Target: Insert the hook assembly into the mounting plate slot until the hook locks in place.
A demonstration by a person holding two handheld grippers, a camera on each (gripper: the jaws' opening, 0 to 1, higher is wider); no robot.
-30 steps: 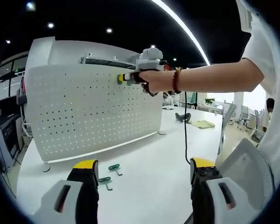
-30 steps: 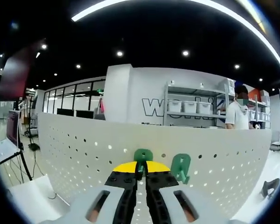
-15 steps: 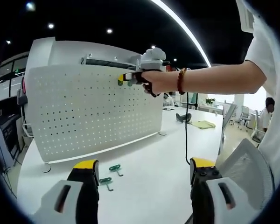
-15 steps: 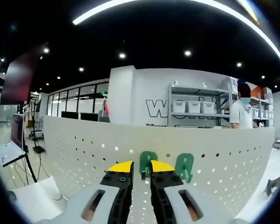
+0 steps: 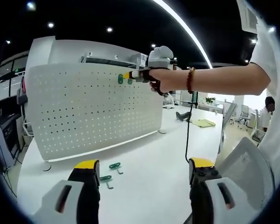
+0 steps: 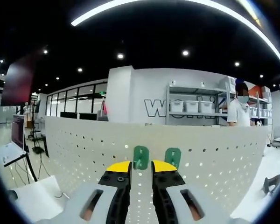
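right gripper view: the right gripper faces the white perforated mounting plate. its yellow-tipped jaws stand slightly apart with a narrow gap between them and hold nothing. a green hook sits on the plate directly beyond the gap, just above the jaw tips and apart from them. a second green hook sits on the plate just to the right of the right jaw tip, at about the same height. both hooks stand upright against the plate near its upper edge.

left gripper view: the left gripper hangs low over the white table, its jaws spread wide with nothing between them. two loose green hooks lie on the table just beyond the left jaw tip, between that jaw and the foot of the mounting plate. far ahead and above the jaws, the person's hand holds the right gripper level at the top of the plate, its yellow tips just beside the two green hooks mounted there. whether the tips touch those hooks cannot be told in this view.
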